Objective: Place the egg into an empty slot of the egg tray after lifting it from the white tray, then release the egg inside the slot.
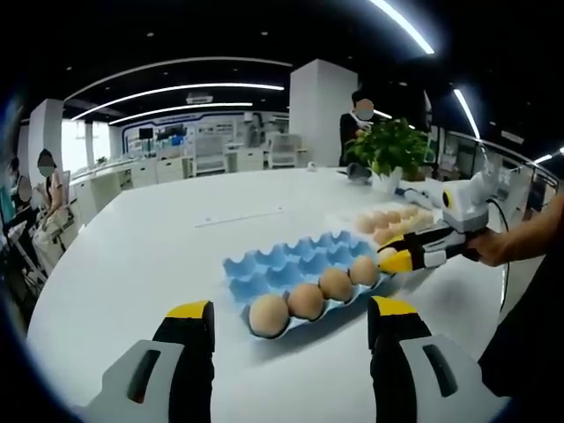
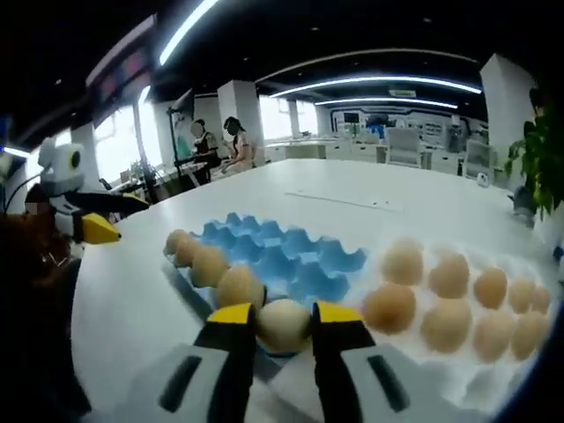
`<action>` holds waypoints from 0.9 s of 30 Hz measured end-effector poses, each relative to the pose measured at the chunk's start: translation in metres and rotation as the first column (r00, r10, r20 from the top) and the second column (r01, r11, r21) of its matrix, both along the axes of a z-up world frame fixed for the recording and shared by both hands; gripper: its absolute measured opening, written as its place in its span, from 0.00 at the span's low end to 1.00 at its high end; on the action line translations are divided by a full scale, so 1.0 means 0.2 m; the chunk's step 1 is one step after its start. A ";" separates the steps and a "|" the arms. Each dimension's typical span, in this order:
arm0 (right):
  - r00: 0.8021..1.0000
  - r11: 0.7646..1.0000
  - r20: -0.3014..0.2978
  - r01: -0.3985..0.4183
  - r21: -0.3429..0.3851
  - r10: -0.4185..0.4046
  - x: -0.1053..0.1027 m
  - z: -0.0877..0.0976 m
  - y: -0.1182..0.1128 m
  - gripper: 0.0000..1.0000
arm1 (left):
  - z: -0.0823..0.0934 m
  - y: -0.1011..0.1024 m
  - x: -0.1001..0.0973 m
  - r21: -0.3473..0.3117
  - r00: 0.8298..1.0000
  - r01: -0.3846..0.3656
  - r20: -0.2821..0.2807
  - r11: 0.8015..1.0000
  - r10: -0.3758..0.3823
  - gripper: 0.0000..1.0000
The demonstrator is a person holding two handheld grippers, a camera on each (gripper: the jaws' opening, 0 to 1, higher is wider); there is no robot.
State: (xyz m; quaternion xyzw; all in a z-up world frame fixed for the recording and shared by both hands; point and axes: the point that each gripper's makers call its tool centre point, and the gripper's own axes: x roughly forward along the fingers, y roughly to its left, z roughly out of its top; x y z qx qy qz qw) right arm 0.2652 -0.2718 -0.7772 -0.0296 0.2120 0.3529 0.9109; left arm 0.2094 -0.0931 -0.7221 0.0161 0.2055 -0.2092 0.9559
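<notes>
Blue egg tray (image 2: pixel 291 256): sits on the white table (image 1: pixel 141 256); four eggs (image 1: pixel 308 300) fill its near row in the left gripper view.
Right gripper (image 2: pixel 284 328): jaws closed narrow on a pale egg (image 2: pixel 284 324), held just above the blue tray's near edge.
White tray (image 2: pixel 493 370): right of the blue tray, touching or just beside it, carrying tan eggs.
Left gripper (image 1: pixel 291 328): jaws spread wide, holding nothing, near side of the blue tray.
Far: potted plant (image 1: pixel 388 145), seated people.
</notes>
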 end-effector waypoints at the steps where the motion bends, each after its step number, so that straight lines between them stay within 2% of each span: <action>1: 1.000 1.000 0.001 -0.003 -0.002 0.003 0.00 0.00 0.00 0.25 | 0.00 0.00 0.00 -0.001 1.000 -0.001 0.000 1.000 0.001 0.71; 4: 0.998 0.997 0.047 -0.048 -0.054 0.050 -0.01 -0.01 0.01 0.25 | 0.00 -0.01 0.01 0.003 1.000 0.008 0.002 1.000 -0.008 0.71; 6: 0.997 0.997 0.053 -0.052 -0.058 0.056 -0.01 -0.01 0.01 0.25 | 0.01 -0.02 0.01 0.004 1.000 0.011 0.002 1.000 -0.011 0.71; 12: 0.997 0.998 0.051 -0.059 -0.022 0.060 -0.01 0.01 -0.01 0.25 | 0.01 -0.02 0.01 0.004 1.000 0.012 0.003 1.000 -0.012 0.71; 16: 0.994 1.000 0.106 -0.008 0.000 0.008 0.01 0.09 -0.07 0.25 | 0.00 -0.01 0.01 0.004 1.000 0.010 -0.002 1.000 -0.010 0.71; 20: 0.985 0.994 0.138 0.105 0.017 -0.107 0.10 0.16 -0.20 0.25 | 0.00 -0.01 0.01 0.003 1.000 0.007 -0.003 1.000 -0.007 0.70; 24: 0.963 0.969 0.109 0.241 0.048 -0.245 0.16 0.16 -0.33 0.25 | 0.00 -0.01 0.01 0.004 1.000 0.010 0.000 1.000 -0.010 0.70; 27: 0.960 0.965 0.098 0.262 0.034 -0.264 0.16 0.14 -0.34 0.25 | 0.00 -0.01 0.01 0.004 1.000 0.008 -0.002 1.000 -0.008 0.70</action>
